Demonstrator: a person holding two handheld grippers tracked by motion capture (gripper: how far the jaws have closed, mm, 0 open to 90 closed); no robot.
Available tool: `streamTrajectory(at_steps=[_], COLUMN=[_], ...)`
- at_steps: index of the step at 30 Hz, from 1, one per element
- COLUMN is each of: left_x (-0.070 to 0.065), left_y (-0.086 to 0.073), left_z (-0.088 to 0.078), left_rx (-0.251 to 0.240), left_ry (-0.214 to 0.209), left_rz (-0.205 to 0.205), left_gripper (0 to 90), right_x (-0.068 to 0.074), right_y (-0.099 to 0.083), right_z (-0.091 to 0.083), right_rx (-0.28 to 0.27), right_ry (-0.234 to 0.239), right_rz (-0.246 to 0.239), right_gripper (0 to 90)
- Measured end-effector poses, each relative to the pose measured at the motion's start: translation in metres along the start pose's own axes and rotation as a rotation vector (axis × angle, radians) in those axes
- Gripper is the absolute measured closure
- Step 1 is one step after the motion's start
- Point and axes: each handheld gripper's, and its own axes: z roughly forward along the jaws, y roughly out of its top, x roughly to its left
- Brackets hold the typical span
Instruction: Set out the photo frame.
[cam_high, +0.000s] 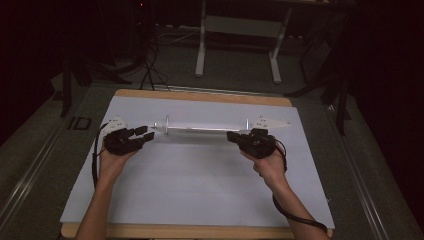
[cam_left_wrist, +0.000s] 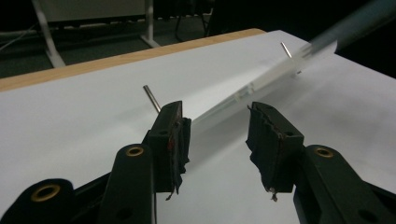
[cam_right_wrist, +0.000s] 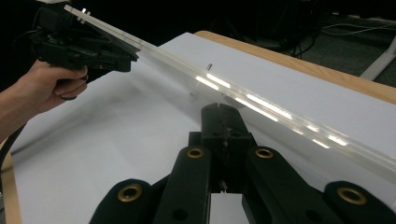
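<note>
A long clear rod (cam_high: 205, 129) lay across the far half of the white sheet (cam_high: 200, 185) covering the table (cam_high: 200, 96), roughly crosswise, with a thin metal pin (cam_high: 166, 123) standing up near its left end and another (cam_high: 247, 123) near its right. The left gripper (cam_high: 145, 135) sat at the rod's left end with its jaws spread wide; in the left gripper view the rod (cam_left_wrist: 261, 84) ran away from the gap between them, untouched, so this end looked lined up for a grasp rather than held. The right gripper (cam_high: 234, 136) was at the rod's right end with its jaws closed narrow; in the right gripper view the rod (cam_right_wrist: 261, 105) passed just beyond their tips, and contact could not be told (nothing showed between the pads). Both hands, left (cam_high: 112, 162) and right (cam_high: 270, 167), came in low from the near side, probably to take the rod at both ends and keep it level.
</note>
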Motion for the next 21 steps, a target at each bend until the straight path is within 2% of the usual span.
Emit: streamTrajectory(at_steps=[2,3,6,10,13,18,21], left_x=[-0.002,-0.007,-0.012,-0.017,-0.021,-0.021,-0.021], left_y=[0.001,0.004,0.010,0.016,0.019,0.024,0.025], left_z=[0.001,0.003,0.008,0.016,0.022,0.030,0.033], left_rx=[-0.002,-0.001,-0.011,-0.022,-0.022,-0.055,-0.056], left_ry=[-0.006,-0.003,-0.005,-0.017,-0.004,0.018,0.012], left_rz=[0.013,0.036,0.042,0.058,0.072,0.077,0.081], left_gripper=[50.9,47.3,43.3,41.8,41.2,40.9,40.8], right_x=[0.000,-0.001,-0.002,-0.003,-0.005,-0.008,-0.009], right_y=[0.000,0.001,0.003,0.004,0.006,0.010,0.012], right_z=[0.000,0.001,0.001,0.002,0.002,0.004,0.005], right_rx=[-0.001,-0.003,-0.004,-0.005,-0.007,-0.008,-0.008], right_ry=[-0.001,-0.001,-0.001,-0.003,-0.003,-0.007,-0.009], right_rz=[0.001,0.002,0.002,0.006,0.011,0.014,0.014], right_gripper=[90.0,90.0,90.0,90.0,90.0,90.0,90.0])
